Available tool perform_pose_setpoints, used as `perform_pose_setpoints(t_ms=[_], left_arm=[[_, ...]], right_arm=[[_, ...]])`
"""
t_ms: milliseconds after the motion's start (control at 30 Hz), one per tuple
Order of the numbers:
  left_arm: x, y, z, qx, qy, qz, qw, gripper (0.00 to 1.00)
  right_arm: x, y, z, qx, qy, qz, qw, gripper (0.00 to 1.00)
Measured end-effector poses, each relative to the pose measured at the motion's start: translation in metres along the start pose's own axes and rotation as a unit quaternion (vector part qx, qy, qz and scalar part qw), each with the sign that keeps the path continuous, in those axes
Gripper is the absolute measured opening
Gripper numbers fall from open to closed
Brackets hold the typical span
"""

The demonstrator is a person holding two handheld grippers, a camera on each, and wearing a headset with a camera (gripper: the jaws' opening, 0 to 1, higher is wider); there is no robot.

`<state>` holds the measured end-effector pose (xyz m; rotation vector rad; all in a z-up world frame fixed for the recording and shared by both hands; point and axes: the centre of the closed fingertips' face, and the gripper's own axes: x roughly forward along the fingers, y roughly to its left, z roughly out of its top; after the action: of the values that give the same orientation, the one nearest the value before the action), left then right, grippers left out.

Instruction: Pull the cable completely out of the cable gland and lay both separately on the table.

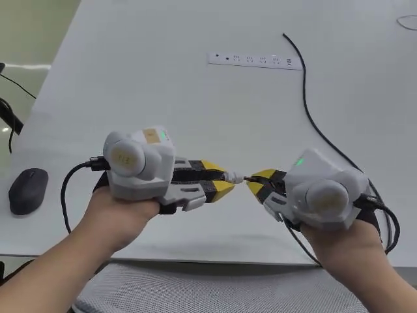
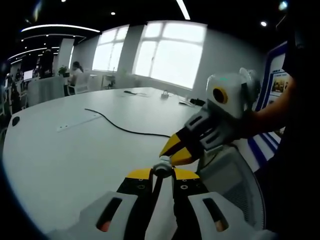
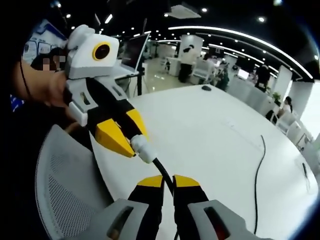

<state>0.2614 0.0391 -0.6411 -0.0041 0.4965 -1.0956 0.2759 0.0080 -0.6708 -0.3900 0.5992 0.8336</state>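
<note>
Jaws clenched, left gripper (image 1: 226,182) on cable gland (image 3: 142,148), right gripper (image 1: 257,184) on cable (image 3: 163,174), axis horizontal

Head view looks down at the table (image 1: 195,98); both gripper views face each other closely.

Over the near edge of the tabletop (image 1: 195,98) the left claw (image 1: 223,182) and right claw (image 1: 256,184) met, the cable gland (image 1: 235,177) between them, the cable (image 3: 162,172) in the right. A power strip (image 1: 255,60) lay far behind, a mouse (image 1: 28,190) at the left
</note>
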Motion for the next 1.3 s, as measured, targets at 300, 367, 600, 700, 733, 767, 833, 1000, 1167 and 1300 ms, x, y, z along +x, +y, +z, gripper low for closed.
perform_pose_setpoints(t_ms=[300, 367, 600, 700, 733, 767, 833, 1000, 1167, 1300], left_arm=[[-0.002, 0.002, 0.002, -0.002, -0.001, 0.003, 1.0, 0.15], [-0.002, 0.002, 0.002, -0.003, -0.002, 0.004, 1.0, 0.15], [-0.001, 0.003, 0.004, -0.005, -0.006, 0.004, 1.0, 0.15], [0.0, 0.004, 0.004, -0.005, -0.007, 0.004, 1.0, 0.15], [0.0, 0.004, 0.005, -0.005, -0.008, 0.003, 0.9999, 0.15], [0.0, 0.004, 0.005, -0.005, -0.008, 0.003, 0.9999, 0.15], [0.0, 0.004, 0.006, -0.005, -0.009, 0.003, 0.9999, 0.15], [0.001, 0.004, 0.007, -0.004, -0.011, 0.001, 0.9999, 0.15], [0.002, 0.003, 0.007, -0.004, -0.012, 0.0, 0.9999, 0.15], [0.003, 0.003, 0.007, -0.005, -0.011, 0.0, 0.9999, 0.15]], right_arm=[[0.002, -0.015, -0.023, 0.071, 0.017, -0.01, 0.9973, 0.0], [0.002, -0.019, -0.029, 0.087, 0.02, -0.014, 0.9959, 0.0], [0.001, -0.033, -0.053, 0.178, 0.031, -0.023, 0.9833, 0.0], [0.001, -0.037, -0.066, 0.218, 0.038, -0.027, 0.975, 0.0], [0.001, -0.039, -0.069, 0.226, 0.038, -0.029, 0.9729, 0.0], [0.001, -0.041, -0.073, 0.237, 0.039, -0.031, 0.9703, 0.0], [0.001, -0.043, -0.081, 0.268, 0.042, -0.033, 0.9619, 0.0], [0.0, -0.05, -0.1, 0.313, 0.052, -0.04, 0.9473, 0.0], [0.002, -0.052, -0.111, 0.347, 0.059, -0.041, 0.9351, 0.0], [0.002, -0.051, -0.11, 0.344, 0.059, -0.041, 0.9361, 0.0]])
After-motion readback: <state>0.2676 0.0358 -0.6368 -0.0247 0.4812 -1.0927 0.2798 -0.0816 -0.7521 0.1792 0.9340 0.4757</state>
